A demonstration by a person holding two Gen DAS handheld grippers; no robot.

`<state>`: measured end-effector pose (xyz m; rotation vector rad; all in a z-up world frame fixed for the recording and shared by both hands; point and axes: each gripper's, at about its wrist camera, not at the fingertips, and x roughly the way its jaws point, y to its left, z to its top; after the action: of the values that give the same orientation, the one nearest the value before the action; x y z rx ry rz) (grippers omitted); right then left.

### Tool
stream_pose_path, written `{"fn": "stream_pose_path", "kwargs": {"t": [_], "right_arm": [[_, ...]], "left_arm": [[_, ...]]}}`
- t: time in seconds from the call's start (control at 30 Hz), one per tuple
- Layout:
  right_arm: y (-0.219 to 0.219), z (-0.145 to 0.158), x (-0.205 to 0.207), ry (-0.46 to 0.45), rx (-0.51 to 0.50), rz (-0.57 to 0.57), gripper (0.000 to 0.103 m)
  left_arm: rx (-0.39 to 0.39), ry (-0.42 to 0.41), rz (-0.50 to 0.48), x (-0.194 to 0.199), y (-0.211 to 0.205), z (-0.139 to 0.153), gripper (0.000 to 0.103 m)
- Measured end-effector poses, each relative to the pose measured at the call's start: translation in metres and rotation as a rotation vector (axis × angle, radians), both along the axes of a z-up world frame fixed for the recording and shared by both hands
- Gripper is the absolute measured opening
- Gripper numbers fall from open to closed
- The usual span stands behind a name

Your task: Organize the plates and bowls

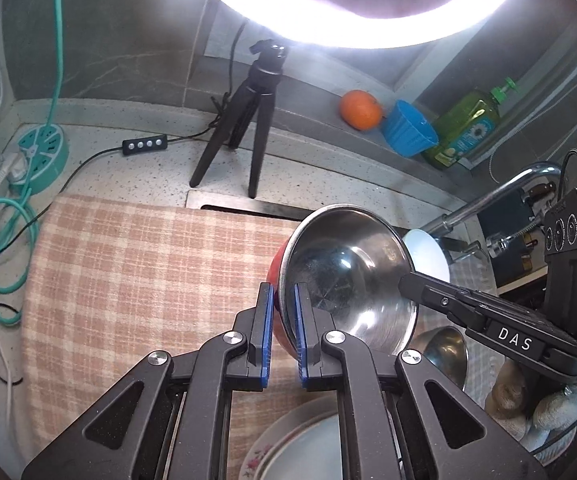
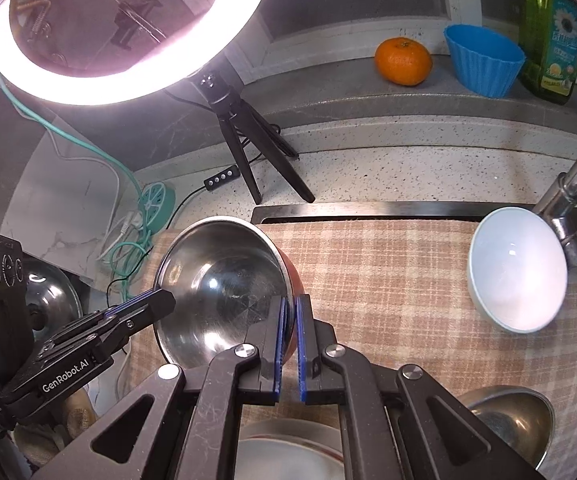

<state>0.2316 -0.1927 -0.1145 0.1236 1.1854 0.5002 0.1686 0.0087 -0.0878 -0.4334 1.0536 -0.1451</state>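
Note:
A steel bowl with a red outside (image 1: 348, 276) (image 2: 220, 284) hangs tilted above the checked cloth (image 1: 136, 264) (image 2: 388, 280), held by both grippers on opposite sides of its rim. My left gripper (image 1: 284, 292) (image 2: 160, 300) is shut on one edge. On the other edge my right gripper (image 2: 290, 304) (image 1: 404, 280) is shut too. A white bowl (image 1: 428, 252) (image 2: 516, 276) sits on the cloth by the tap. A small steel bowl (image 1: 446, 352) (image 2: 508, 416) and a stack of flowered plates (image 1: 300, 444) (image 2: 288, 452) lie below the grippers.
A ring light (image 1: 352, 20) (image 2: 128, 64) on a black tripod (image 1: 244, 120) (image 2: 248, 140) stands behind the cloth. An orange (image 1: 360, 110), a blue cup (image 1: 406, 128) and a green soap bottle (image 1: 464, 128) line the back ledge. The tap (image 2: 576, 176) rises at the right; cables and a round power strip (image 1: 40, 152) lie left.

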Motion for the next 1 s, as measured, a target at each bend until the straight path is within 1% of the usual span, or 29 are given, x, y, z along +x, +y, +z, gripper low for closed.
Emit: {"fn": "stream_pose_path", "kwargs": {"t": [0.53,1.0], "right_arm": [[-0.063,0.015,-0.038,-0.014,-0.002,-0.064,0.005],[-0.139,0.017,-0.072,-0.004,-0.015,-0.176,0.005]], "left_arm": [[-0.016,-0.024,-0.105,-0.022,-0.057,0.016,0.008],[-0.027,-0.008,-0.236,-0.034,-0.126,0.015,0.008]]}}
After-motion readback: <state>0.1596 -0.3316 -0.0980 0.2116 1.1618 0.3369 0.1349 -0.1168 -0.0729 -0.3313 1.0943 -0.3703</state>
